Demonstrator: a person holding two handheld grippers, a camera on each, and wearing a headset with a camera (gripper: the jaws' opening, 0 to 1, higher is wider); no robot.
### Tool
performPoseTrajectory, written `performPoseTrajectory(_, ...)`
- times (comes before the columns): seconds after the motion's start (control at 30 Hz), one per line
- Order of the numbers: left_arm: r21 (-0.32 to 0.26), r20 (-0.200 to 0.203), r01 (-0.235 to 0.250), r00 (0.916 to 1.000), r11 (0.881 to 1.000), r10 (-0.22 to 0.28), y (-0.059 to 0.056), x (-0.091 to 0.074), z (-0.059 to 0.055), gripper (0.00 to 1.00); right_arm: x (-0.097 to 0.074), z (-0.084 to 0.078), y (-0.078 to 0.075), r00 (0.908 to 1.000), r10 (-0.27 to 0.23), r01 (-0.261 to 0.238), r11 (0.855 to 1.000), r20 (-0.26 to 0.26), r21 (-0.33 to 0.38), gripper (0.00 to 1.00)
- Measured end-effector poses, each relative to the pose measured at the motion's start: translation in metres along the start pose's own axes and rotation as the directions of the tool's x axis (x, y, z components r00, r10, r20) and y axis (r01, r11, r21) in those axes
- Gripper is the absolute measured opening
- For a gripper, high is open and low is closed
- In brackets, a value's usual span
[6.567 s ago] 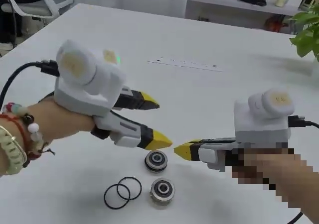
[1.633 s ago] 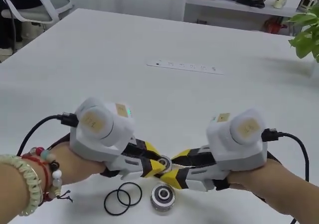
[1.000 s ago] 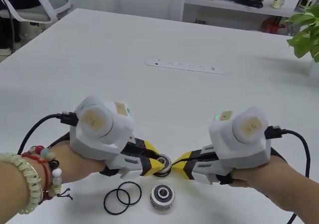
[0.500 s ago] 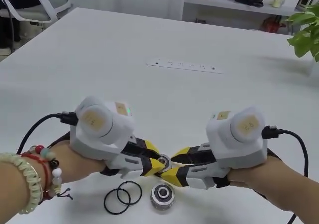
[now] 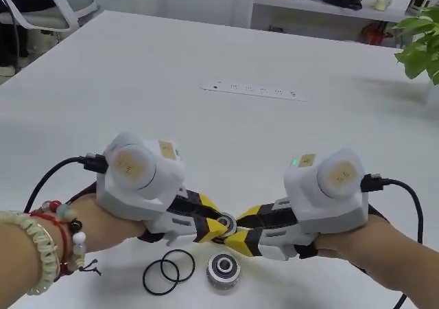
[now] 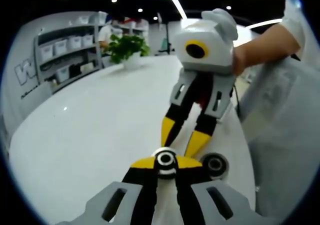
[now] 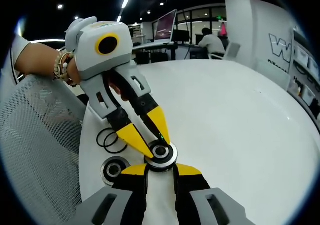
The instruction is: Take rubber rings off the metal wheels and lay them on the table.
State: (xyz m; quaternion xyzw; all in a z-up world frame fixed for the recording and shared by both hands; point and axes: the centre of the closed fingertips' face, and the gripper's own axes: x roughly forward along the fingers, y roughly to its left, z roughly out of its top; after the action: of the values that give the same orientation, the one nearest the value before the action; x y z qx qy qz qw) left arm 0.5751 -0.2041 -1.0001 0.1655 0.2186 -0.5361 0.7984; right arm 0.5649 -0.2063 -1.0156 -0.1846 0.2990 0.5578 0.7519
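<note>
Head view: left hand-held gripper (image 5: pixel 211 221) clamped on metal wheel (image 5: pixel 223 224); right hand-held gripper (image 5: pixel 241 228) facing it, jaws apart, tips at wheel rim.
Left gripper view: wheel between own jaws.
Right gripper view: second wheel (image 7: pixel 114 170) and two rubber rings (image 7: pixel 110 137) on desk (image 7: pixel 240 125), beside left hand-held gripper.

power strip (image 5: pixel 252 90), plant (image 5: pixel 420 44), office chair (image 5: pixel 41 7)

Bright, even overhead light on the white desk (image 5: pixel 206 55), shadows soft. Gripper views bend at the edges (fisheye); ceiling lamps (image 7: pixel 126 0) glare.
</note>
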Motion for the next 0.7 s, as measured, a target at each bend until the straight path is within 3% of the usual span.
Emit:
performPoseTrajectory(0.2,-0.002,0.0,0.0,1.0,1.0,0.0,-0.0003,-0.0002,0.0003,0.14,0.0002,-0.0011,-0.0002,1.0,0.007,-0.007,1.0,-0.002,0.011,0.16)
performPoseTrajectory(0.4,-0.001,0.0,0.001,1.0,1.0,-0.001,-0.0006,0.0,0.0005,0.14,0.0047,0.0039,-0.0017,0.9998,-0.017,0.017,1.0,0.013,-0.01,0.25)
performPoseTrajectory(0.7,0.0,-0.001,0.001,1.0,1.0,-0.001,-0.0004,0.0001,0.0006,0.14,0.0014,0.0005,-0.0017,1.0,-0.001,0.0,0.999,-0.004,-0.046,0.18)
